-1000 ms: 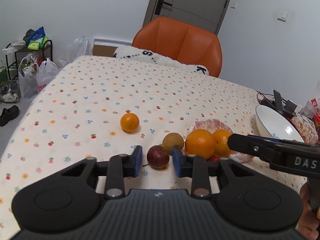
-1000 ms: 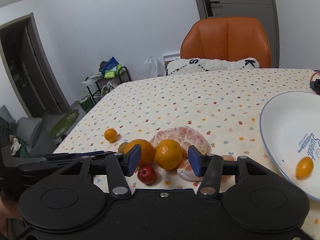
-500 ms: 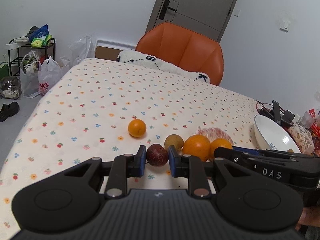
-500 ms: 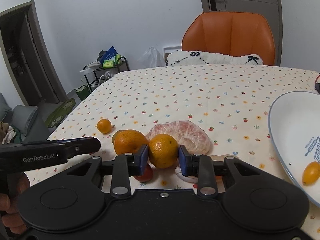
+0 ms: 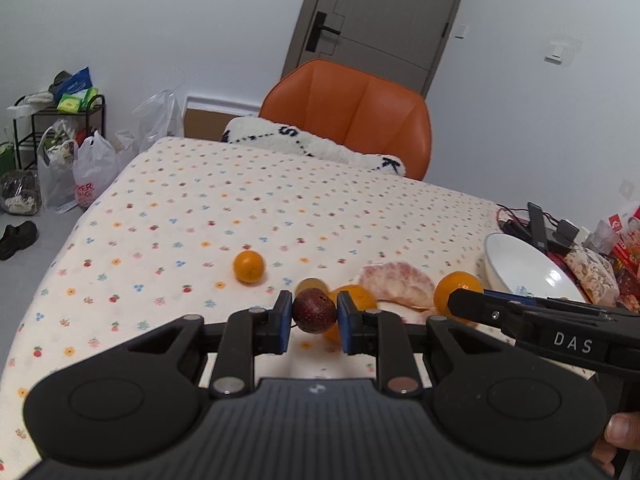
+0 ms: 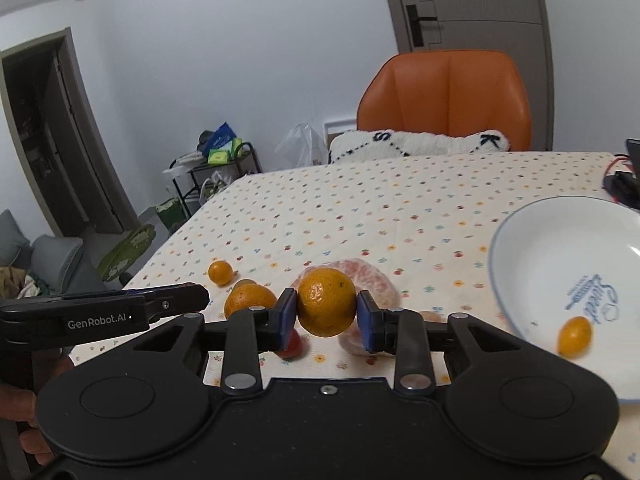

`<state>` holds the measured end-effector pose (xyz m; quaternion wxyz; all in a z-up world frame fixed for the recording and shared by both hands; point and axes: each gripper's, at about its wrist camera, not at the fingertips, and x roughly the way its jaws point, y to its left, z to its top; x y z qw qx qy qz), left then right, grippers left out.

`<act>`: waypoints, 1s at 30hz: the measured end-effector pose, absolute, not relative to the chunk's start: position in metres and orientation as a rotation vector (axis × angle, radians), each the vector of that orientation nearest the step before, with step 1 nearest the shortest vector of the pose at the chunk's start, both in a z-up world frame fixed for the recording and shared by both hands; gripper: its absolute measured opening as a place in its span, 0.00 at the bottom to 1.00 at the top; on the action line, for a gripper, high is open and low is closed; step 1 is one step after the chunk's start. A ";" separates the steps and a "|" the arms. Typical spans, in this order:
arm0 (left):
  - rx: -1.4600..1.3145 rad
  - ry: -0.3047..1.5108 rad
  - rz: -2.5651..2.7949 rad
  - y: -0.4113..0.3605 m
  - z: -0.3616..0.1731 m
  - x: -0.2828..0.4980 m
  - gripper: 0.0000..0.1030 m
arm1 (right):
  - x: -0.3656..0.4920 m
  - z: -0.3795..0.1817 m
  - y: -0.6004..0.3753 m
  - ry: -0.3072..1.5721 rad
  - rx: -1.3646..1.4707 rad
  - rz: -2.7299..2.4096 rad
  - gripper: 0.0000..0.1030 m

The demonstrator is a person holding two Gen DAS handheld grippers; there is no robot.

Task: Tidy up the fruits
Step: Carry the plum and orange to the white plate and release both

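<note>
Both grippers are loaded for the white ceramic bowl point(image 6: 520, 248): left gripper point(image 5: 313, 322) pinches a dark red round fruit point(image 5: 314, 311) left of it; right gripper point(image 6: 326, 314) pinches a round orange point(image 6: 326, 301) nearer; a small yellow-orange kumquat point(image 6: 575, 336) sits inside, peeled pomelo point(image 5: 394, 284) and small tangerine point(image 5: 249, 266) wait on the table beyond.

We see a table point(image 5: 224, 200) under a cream cloth dotted with small flowers and fruit prints. On it lie a small orange point(image 5: 249, 266) by itself toward the left, then a cluster: a brownish round fruit point(image 5: 311, 283), a larger orange point(image 6: 249, 301), and peeled pomelo segments point(image 5: 396, 285) just beside them. A small red fruit point(image 6: 294, 345) shows near the front edge. To the right sits a white bowl point(image 6: 520, 256); beyond it, dark cables and gadgets point(image 5: 536, 224) rest on the cloth
</note>
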<state>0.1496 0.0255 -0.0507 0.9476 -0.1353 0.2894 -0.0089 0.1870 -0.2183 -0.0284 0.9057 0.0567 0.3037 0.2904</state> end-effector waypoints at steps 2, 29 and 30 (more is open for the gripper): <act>-0.268 0.581 -0.028 0.019 -0.047 0.149 0.21 | 0.184 -0.027 -0.226 0.619 0.126 0.591 0.30; -0.153 0.560 -0.189 -0.088 -0.028 0.163 0.21 | 0.166 -0.028 -0.336 0.531 0.256 0.437 0.30; -0.151 0.560 -0.194 -0.092 -0.028 0.164 0.21 | 0.167 -0.029 -0.341 0.532 0.260 0.430 0.30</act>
